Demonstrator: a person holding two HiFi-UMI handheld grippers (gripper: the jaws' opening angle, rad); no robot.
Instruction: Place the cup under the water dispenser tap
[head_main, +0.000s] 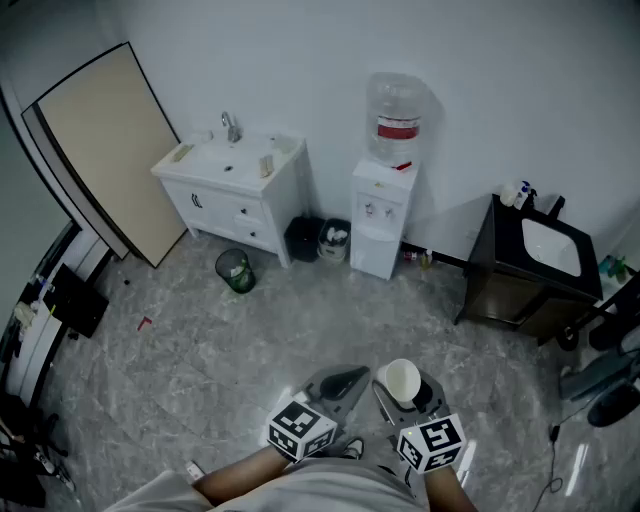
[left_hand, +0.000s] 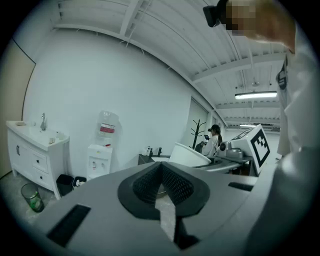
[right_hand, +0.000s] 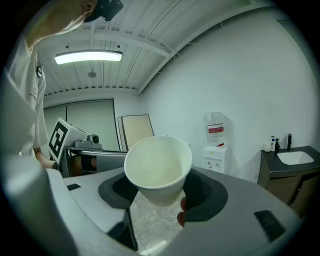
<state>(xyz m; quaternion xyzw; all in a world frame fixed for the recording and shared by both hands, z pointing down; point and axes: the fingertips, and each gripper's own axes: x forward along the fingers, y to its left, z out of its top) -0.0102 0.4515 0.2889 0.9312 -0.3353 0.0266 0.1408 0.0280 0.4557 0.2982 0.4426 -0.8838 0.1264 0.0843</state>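
Observation:
A white paper cup (head_main: 401, 380) (right_hand: 159, 170) hangs in the air, tilted, with my right gripper (head_main: 404, 393) (right_hand: 161, 194) shut on its sides. Its rim also shows in the left gripper view as the cup (left_hand: 189, 155). My left gripper (head_main: 345, 381) (left_hand: 161, 172) stays beside it on the left, shut with nothing between its pads. The white water dispenser (head_main: 383, 215) (left_hand: 99, 161) (right_hand: 216, 155), with a clear bottle on top, stands against the far wall, well away from both grippers. Its taps (head_main: 377, 209) sit in the front recess.
A white vanity with a sink (head_main: 232, 180) stands left of the dispenser; a black bin (head_main: 303, 238) stands between them and a green basket (head_main: 235, 270) in front. A dark sink cabinet (head_main: 530, 265) is at the right. A board (head_main: 105, 150) leans on the left wall.

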